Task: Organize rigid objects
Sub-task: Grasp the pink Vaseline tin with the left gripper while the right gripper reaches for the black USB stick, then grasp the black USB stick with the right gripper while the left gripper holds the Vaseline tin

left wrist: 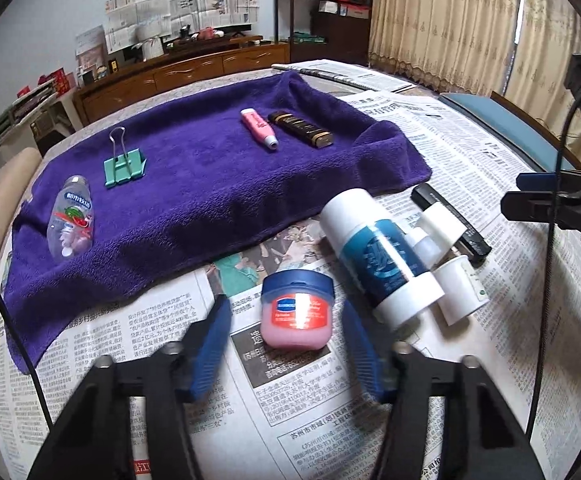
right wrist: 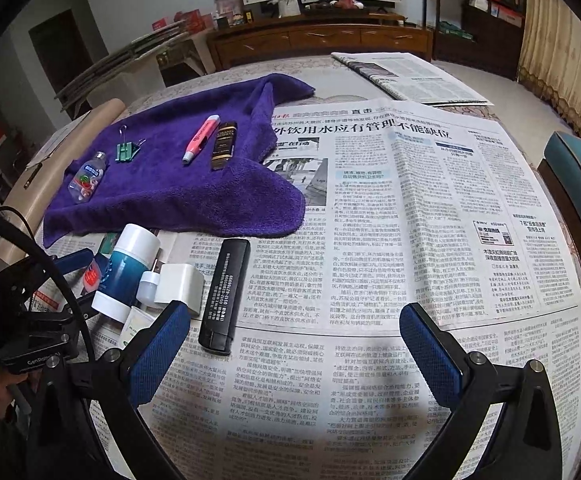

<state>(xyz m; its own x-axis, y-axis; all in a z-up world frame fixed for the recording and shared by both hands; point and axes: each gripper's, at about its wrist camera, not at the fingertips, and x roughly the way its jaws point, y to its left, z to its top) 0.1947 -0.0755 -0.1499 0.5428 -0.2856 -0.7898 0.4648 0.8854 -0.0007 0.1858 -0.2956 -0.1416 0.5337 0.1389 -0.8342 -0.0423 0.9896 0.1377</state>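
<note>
The left gripper (left wrist: 290, 344) has its blue jaws on both sides of the small pink jar w/ blue lid (left wrist: 296, 312); they don't touch it yet. The jar sits on the newspaper (left wrist: 330, 420), near the purple towel (left wrist: 194, 184). The right gripper (right wrist: 294, 344) is wide open & holds nothing, close to the black lighter (right wrist: 224, 296).

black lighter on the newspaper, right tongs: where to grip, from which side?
Grip the black lighter across its narrow width near mid-body, coming from above. It lies flat on the newspaper; its right side is clear, the white block sits close on its left.
</note>
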